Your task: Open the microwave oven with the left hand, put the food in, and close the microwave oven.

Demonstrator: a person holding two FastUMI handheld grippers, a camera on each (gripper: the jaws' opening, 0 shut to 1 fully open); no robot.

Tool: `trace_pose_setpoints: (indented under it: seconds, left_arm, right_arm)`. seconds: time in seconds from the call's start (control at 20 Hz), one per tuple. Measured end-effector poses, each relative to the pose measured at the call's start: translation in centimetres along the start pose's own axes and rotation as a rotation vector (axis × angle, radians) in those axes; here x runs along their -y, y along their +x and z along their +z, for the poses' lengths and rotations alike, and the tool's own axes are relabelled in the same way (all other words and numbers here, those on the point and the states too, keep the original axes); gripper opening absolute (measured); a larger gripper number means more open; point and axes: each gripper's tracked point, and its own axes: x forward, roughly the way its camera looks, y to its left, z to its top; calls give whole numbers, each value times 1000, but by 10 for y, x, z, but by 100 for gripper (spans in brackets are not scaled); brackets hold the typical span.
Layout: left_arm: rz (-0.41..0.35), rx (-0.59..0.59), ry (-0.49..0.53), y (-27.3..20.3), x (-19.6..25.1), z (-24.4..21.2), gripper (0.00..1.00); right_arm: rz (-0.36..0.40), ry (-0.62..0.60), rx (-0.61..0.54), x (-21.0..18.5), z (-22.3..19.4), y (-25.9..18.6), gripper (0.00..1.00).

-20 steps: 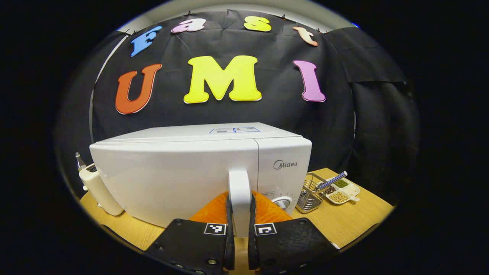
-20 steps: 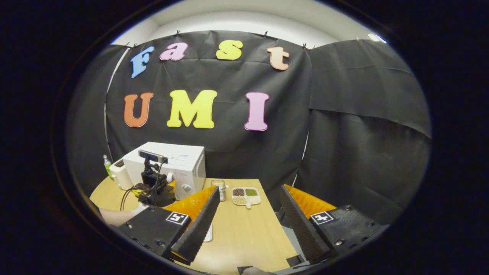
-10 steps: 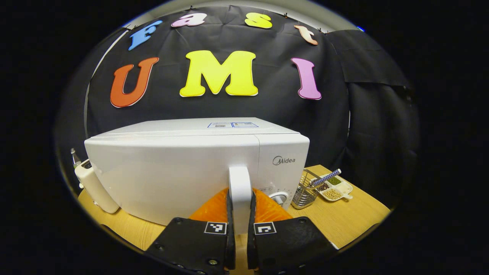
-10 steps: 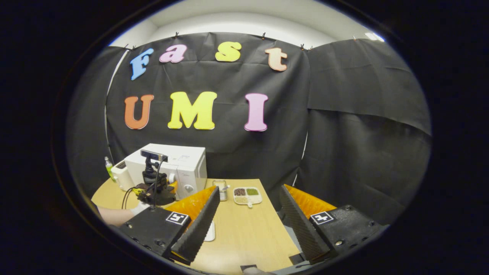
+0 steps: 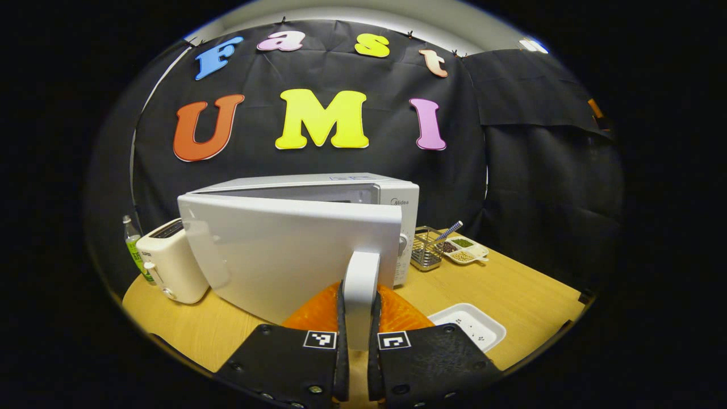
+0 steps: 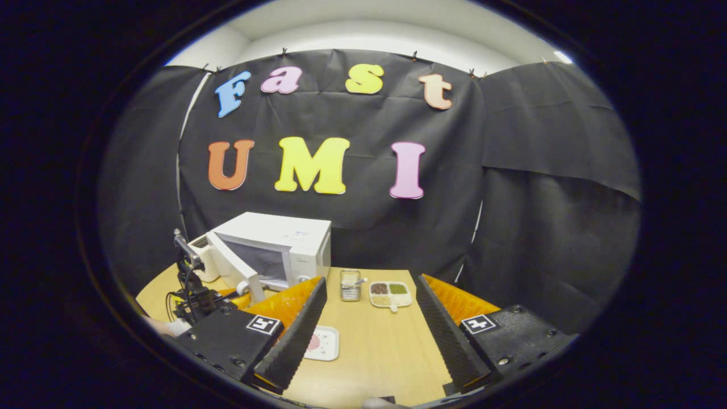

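On the table (image 5: 511,289): left gripper (image 5: 356,335) clamps the microwave (image 5: 363,193) door handle (image 5: 359,295); door (image 5: 284,250) ajar.
Right gripper (image 6: 369,324) wide open, empty; toaster (image 5: 167,261) left, rack (image 5: 426,255) and tray (image 5: 468,325) right.

Microwave (image 5: 392,196): we see a white box at the table's back.
Door (image 5: 284,250): we find it swung partly open.
Food tray (image 5: 471,325): white, flat on the table.

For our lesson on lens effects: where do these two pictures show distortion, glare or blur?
Left gripper view: fisheye bends the microwave door edges and the table rim; soft sheen on the door; the handle stays sharp in the left hand-held gripper. Right gripper view: the microwave looks small, the right hand-held gripper large; no blur.
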Motion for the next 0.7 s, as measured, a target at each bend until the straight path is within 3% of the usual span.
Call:
trace_pose_setpoints:
  seconds: [0.05,0.1,0.15,0.4,0.45,0.5,0.55,0.65,0.7]
  left_arm:
    - [15,-7,12,-11,-7,-5,12]
    - [37,-15,8,-22,-14,-8,5]
    - [57,-19,7,-33,-20,-9,16]
    - [155,-39,27,-71,-55,-18,24]
    - [191,-45,30,-77,-65,-20,28]
    - [210,-57,27,-80,-75,-22,37]
    - [242,-61,17,-87,-86,-24,53]
    - [243,-62,-28,-97,-95,-25,93]
    - [253,-64,-25,-101,-98,-26,95]
  right_arm:
    - [25,-1,-1,-11,-1,2,100]
    - [51,-7,-5,-22,-3,6,100]
    - [76,-12,-8,-32,-5,8,100]
    - [176,-24,-8,-78,-11,11,100]
    - [185,-27,-5,-83,-11,10,92]
    - [190,-26,-2,-86,-11,8,92]
    - [194,-24,0,-88,-12,7,100]
    - [201,-18,-2,-93,-17,5,100]
    - [203,-19,-5,-94,-19,5,100]
